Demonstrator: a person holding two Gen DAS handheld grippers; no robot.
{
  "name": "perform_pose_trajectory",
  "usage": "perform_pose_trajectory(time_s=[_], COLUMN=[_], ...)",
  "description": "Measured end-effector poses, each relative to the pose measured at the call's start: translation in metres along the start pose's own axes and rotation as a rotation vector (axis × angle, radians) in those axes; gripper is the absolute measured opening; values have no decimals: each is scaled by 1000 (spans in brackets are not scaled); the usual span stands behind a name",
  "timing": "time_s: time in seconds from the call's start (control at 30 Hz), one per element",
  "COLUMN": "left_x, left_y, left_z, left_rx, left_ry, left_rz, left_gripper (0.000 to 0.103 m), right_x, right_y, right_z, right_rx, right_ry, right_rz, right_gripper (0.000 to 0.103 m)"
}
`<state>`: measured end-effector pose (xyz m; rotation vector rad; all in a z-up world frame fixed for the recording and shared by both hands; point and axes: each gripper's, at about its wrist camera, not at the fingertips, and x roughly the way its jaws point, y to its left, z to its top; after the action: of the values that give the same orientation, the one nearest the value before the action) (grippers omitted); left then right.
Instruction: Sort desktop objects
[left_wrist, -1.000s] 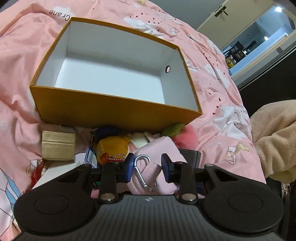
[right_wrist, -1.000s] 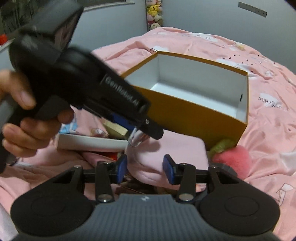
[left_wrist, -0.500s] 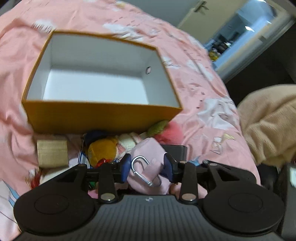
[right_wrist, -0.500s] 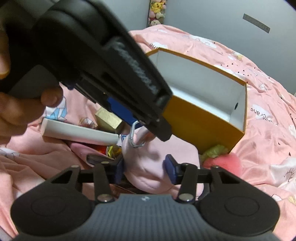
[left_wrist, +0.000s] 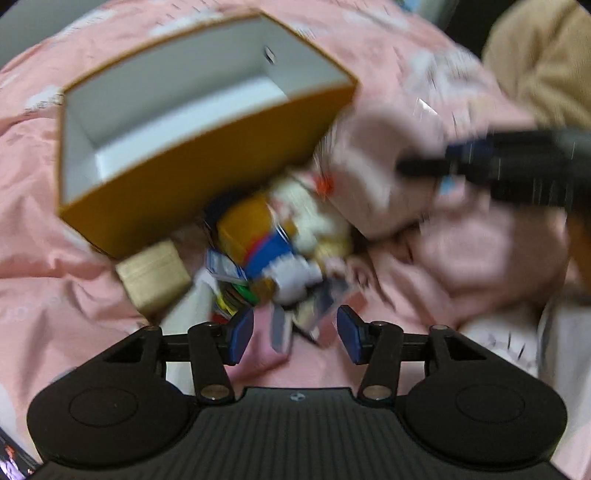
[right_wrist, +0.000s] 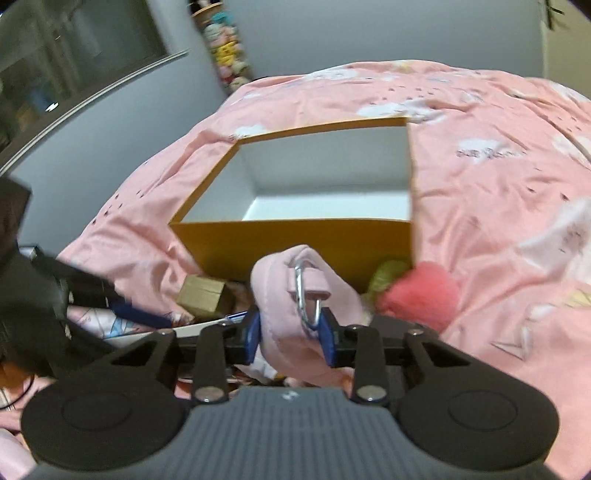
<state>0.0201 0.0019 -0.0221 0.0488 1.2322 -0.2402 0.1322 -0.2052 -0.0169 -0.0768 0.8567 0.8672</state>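
An orange box (right_wrist: 295, 240) with a white inside sits on a pink cloud-patterned bedspread (right_wrist: 498, 177) beside a pink pouch (right_wrist: 332, 291).

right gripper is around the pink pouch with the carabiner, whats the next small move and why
Probably finish the squeeze, then lift toward the orange box. The right gripper is closing with the pink pouch between its pads, the left gripper is opening with nothing gripped, and the box just behind looks empty.

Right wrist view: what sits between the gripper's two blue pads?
In the right wrist view, the soft pink fabric pouch with its silver carabiner clip lies between the closing pads of the right gripper.
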Motion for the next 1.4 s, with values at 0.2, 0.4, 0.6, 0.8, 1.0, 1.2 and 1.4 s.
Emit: perform_pose_trajectory(time_s=[0.2, 0.4, 0.6, 0.8, 1.0, 1.2, 1.4], left_x=[21, 33, 53, 42, 20, -17, -42], left_y=[-19, -20, -25, -26, -1, 15, 29], left_z=[0, 4, 3, -5, 0, 12, 26], left_rx=[100, 157, 261, 315, 170, 29, -76], left_ry=[67, 134, 196, 152, 78, -39, -167], left_rz=[50, 102, 183, 211, 138, 38, -64], left_gripper=[60, 60, 42, 29, 26, 23, 20], right_x=[-11, 9, 13, 8, 7, 8, 7], right_y=[-21, -11, -3, -7, -7, -6, -7], right_z=[-16, -19, -14, -14, -13, -12, -12], right_rx=[89, 53, 10, 13, 6, 3, 5], right_ry=[41, 78, 61, 59, 60, 65, 65], right_rz=[-63, -15, -31, -43, -37, -37, -34], right_gripper=[29, 34, 31, 29, 29, 29, 29])
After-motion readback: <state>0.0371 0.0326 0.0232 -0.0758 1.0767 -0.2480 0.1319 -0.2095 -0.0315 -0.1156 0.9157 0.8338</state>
